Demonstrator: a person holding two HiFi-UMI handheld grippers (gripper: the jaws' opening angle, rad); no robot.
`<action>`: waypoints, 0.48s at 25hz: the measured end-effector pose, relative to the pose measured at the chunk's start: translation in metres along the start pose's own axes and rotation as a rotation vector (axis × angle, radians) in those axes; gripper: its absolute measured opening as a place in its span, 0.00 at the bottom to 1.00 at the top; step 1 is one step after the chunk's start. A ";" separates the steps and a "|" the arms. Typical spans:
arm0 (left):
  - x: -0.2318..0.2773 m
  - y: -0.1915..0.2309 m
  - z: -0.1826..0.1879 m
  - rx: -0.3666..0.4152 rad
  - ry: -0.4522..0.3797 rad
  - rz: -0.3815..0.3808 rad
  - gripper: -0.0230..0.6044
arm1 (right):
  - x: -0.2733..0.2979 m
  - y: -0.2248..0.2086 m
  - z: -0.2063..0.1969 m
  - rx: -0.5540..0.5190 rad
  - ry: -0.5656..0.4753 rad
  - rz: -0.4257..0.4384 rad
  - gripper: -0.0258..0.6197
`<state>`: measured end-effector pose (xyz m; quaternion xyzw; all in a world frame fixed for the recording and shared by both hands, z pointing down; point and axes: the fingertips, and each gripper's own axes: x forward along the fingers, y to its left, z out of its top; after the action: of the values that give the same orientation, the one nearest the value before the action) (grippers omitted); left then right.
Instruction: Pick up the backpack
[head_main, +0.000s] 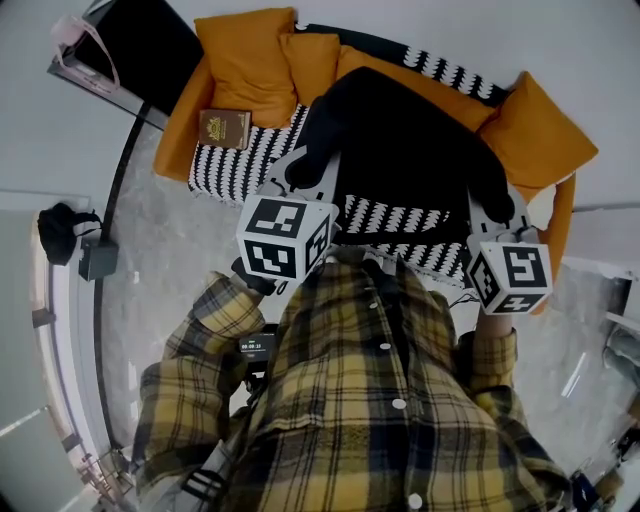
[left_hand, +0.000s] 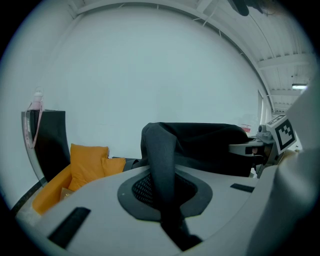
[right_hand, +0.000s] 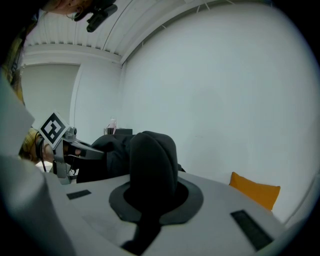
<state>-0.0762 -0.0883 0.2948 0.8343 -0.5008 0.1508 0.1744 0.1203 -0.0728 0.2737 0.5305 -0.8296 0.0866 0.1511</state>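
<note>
Nearest the camera, plaid shirt (head_main: 380, 400) and both forearms, one gripper per hand, held out ahead at about the same height. Next out, left gripper (left_hand: 162, 186): jaws nearly together, pinched on a dark strap (left_hand: 161, 150) that rises out of the pads and loops over toward the bag. Then right gripper (right_hand: 149, 199): jaws likewise almost closed, clamped on a thick fold of black fabric (right_hand: 152, 160).

Between them the black backpack (head_main: 400, 150) spans from one grip to the other. The two-point hold looks meant to spread the weight and stop the bag swinging. Judging by the gripper views it is up off the seat, so the pick-up looks mostly done. Whether its bottom edge touches the cushions I cannot tell.

Beyond and below it is the sofa (head_main: 178, 140), with orange cushions (head_main: 245, 65) and a black-and-white striped cover (head_main: 250, 160). A brown book (head_main: 224, 129) lies on the cover at the left end, apart from the bag.
</note>
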 end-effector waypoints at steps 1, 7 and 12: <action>0.001 0.000 0.000 0.001 0.000 -0.001 0.10 | 0.001 0.000 0.000 0.001 0.000 0.001 0.09; 0.004 0.001 -0.001 0.006 0.000 -0.002 0.10 | 0.003 -0.002 -0.004 0.006 0.003 0.003 0.09; 0.003 0.000 -0.002 0.008 0.006 -0.002 0.10 | 0.002 -0.001 -0.005 0.011 0.006 0.004 0.09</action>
<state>-0.0753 -0.0895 0.2978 0.8350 -0.4988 0.1551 0.1729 0.1214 -0.0733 0.2790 0.5292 -0.8298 0.0933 0.1504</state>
